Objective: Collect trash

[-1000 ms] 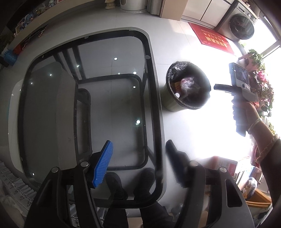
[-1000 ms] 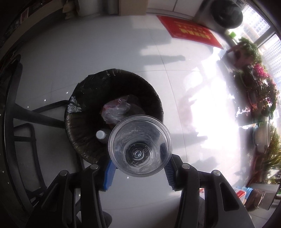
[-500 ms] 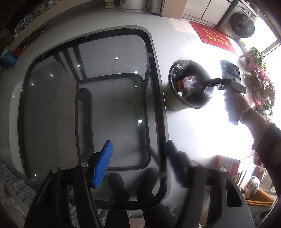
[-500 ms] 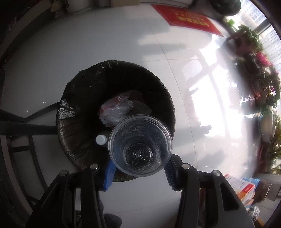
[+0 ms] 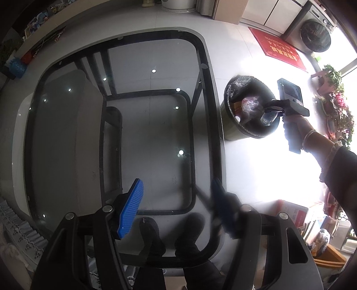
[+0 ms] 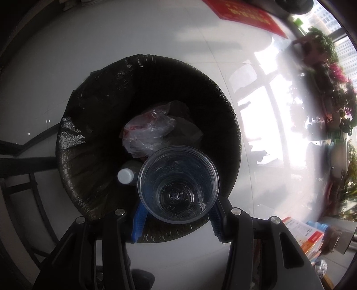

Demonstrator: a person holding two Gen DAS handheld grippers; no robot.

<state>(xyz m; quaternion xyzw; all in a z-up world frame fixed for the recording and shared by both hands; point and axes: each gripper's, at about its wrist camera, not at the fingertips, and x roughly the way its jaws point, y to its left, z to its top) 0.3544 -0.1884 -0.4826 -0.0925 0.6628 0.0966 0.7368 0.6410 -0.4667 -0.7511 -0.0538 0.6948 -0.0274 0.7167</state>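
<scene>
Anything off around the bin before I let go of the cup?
Nothing serious. The black liner is torn and ragged at the bin's left rim. The clear cup, in the right gripper, is over the opening.

1. Setting: a home, living area with white tiled floor (image 5: pixel 243 169).
2. Glass coffee table (image 5: pixel 214 125), black frame.
3. Front-loading washing machine (image 5: pixel 315 35) beside white cabinets (image 5: pixel 261 11).
4. Red doormat (image 5: pixel 279 52).
5. Potted flowering plants (image 5: pixel 337 107) by a bright window.
6. Lined trash bin (image 6: pixel 73 142) on the floor.
</scene>
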